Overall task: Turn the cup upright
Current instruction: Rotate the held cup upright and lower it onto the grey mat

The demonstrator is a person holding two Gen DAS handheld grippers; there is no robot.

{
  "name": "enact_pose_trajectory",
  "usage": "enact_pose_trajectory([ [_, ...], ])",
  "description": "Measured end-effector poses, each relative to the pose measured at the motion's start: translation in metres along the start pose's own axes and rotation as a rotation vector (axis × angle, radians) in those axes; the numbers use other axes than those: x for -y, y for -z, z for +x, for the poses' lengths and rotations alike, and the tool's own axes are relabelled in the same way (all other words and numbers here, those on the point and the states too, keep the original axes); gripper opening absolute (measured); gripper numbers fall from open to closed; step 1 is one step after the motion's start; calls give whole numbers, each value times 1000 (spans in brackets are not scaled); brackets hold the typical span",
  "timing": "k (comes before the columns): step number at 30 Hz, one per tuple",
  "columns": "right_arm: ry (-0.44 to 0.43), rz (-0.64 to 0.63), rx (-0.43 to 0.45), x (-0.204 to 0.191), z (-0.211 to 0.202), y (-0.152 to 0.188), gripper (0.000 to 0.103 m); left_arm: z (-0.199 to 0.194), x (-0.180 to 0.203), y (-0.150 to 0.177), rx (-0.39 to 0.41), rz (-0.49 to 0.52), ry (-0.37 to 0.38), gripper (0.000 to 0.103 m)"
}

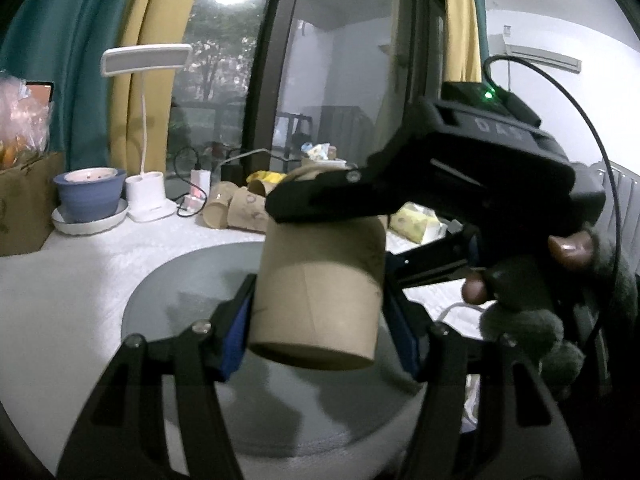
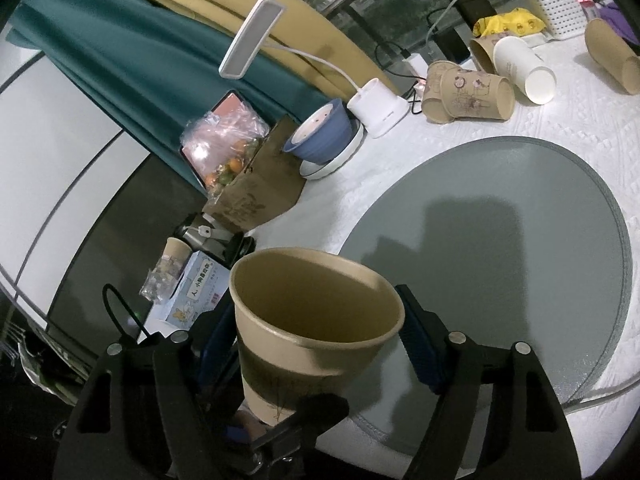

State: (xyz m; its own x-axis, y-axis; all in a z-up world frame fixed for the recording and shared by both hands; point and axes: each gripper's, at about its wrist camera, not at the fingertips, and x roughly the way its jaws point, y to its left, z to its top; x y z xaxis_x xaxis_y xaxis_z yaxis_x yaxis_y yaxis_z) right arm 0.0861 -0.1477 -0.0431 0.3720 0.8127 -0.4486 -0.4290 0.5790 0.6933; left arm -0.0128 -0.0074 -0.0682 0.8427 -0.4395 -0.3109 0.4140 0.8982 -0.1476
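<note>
A brown paper cup (image 1: 320,292) is held in the air above the round grey mat (image 1: 176,300). My left gripper (image 1: 316,320) is shut on the cup's lower part, its blue pads (image 1: 234,332) against the sides. My right gripper (image 1: 352,216) comes in from the right with one finger over the cup's upper part. In the right wrist view the cup (image 2: 316,320) shows its open mouth, and my right gripper (image 2: 320,332) stands around it with blue pads (image 2: 420,344) beside it. The left gripper's finger (image 2: 304,416) crosses the cup's base there.
Several paper cups (image 2: 468,92) lie on their sides at the back of the white table (image 2: 560,120). A white desk lamp (image 2: 376,108), a blue bowl on a saucer (image 2: 320,136) and a cardboard box (image 2: 256,196) stand at the left.
</note>
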Motion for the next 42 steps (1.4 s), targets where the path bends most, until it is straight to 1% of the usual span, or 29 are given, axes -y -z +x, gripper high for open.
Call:
enact_pose_trajectory([
  [1, 1, -1, -1, 0, 1, 0, 76, 1, 0, -1, -8, -1, -1, 64],
  [4, -9, -4, 0, 0, 2, -1, 76, 7, -2, 0, -50, -5, -4, 76],
  [5, -8, -8, 1, 0, 3, -1, 75, 8, -2, 1, -57, -7, -1, 78],
  [9, 7, -13, 8, 3, 4, -4, 75, 13, -6, 2, -88, -17, 7, 79],
  [12, 72, -63, 29, 1, 4, -7, 75, 18, -10, 3, -129, -30, 2, 79],
  [15, 136, -124, 52, -3, 4, -12, 75, 21, -15, 3, -164, -36, -19, 79],
  [18, 205, -184, 75, -3, 6, -17, 75, 24, -23, 2, -191, -53, -55, 79],
  [19, 240, -211, 85, -3, 8, -18, 75, 25, -26, 1, -200, -60, -65, 79],
  [25, 366, -294, 113, 5, 18, -30, 75, 30, -44, -3, -238, -102, -105, 79],
  [29, 422, -325, 120, 11, 26, -36, 75, 36, -59, -3, -280, -166, -129, 79],
  [33, 474, -362, 125, 13, 35, -42, 75, 39, -70, -9, -262, -181, -156, 79],
  [35, 499, -387, 112, 15, 44, -44, 75, 42, -77, -10, -256, -197, -173, 79],
  [37, 526, -417, 102, 16, 52, -46, 75, 47, -84, -9, -266, -228, -190, 79],
  [42, 588, -478, 106, 14, 65, -46, 76, 53, -97, -4, -297, -302, -194, 79],
])
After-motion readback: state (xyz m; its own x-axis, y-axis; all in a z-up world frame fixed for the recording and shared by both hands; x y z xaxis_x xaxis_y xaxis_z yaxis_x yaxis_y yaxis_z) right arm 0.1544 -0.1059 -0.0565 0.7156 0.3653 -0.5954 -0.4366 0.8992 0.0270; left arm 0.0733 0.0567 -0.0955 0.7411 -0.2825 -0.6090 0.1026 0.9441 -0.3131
